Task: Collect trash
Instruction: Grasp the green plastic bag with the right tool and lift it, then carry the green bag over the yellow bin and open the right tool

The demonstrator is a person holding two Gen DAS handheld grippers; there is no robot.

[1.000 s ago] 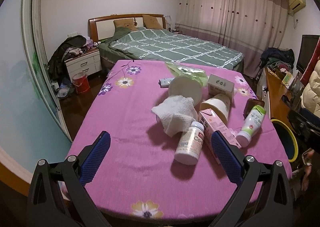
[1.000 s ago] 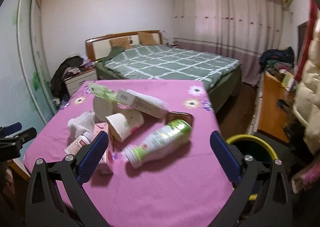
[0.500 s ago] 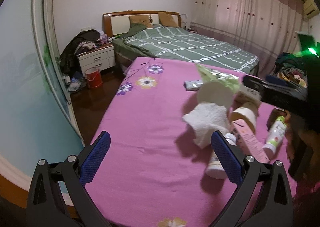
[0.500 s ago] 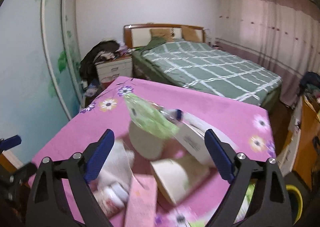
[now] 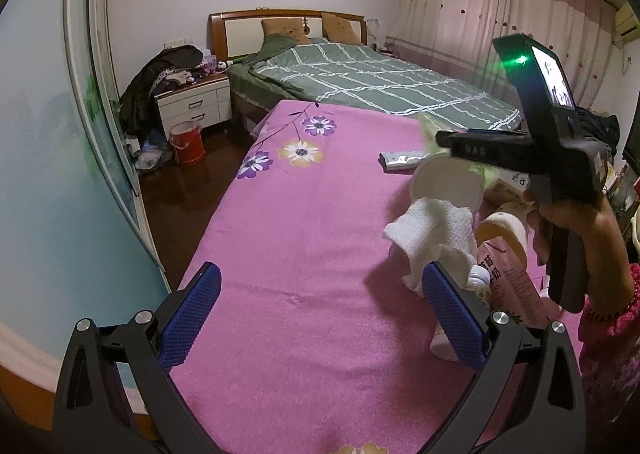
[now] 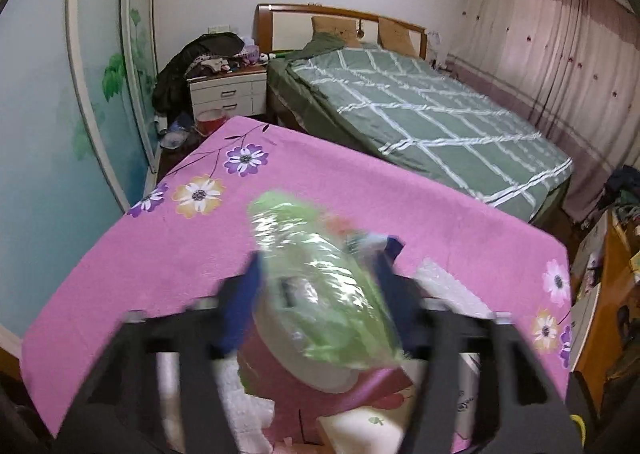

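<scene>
Looking along the left gripper (image 5: 320,318) in the left wrist view, its blue-padded fingers stand wide apart with nothing between them, filling the lower part of the frame above the pink flowered cloth-covered table (image 5: 304,254). At the right side of the frame lies a cluster of litter: a crumpled white paper towel (image 5: 434,228) draped at centre right, a white round tub (image 5: 446,184) just above it, a pink printed carton (image 5: 514,290) partly behind the right finger, and a small silver wrapper (image 5: 402,160) further up. The right gripper (image 5: 452,142) reaches in from the right edge, held by the person's hand (image 5: 572,214), its tip over the tub where a blurred crinkly green plastic bag (image 5: 430,130) shows.

In the right wrist view, the same green bag (image 6: 320,286) fills the middle of the frame, its long axis running from upper left to lower right, its narrower end pointing to the upper left. The right gripper (image 6: 316,290) is motion-blurred; its fingers (image 6: 240,314) sit close on either side of the bag, apparently clenched on it. Beneath the bag, at lower centre, the pink carton (image 6: 376,390) and the white tub (image 6: 328,382) show. A green bed with white stripes (image 6: 420,118) occupies the upper right.
</scene>
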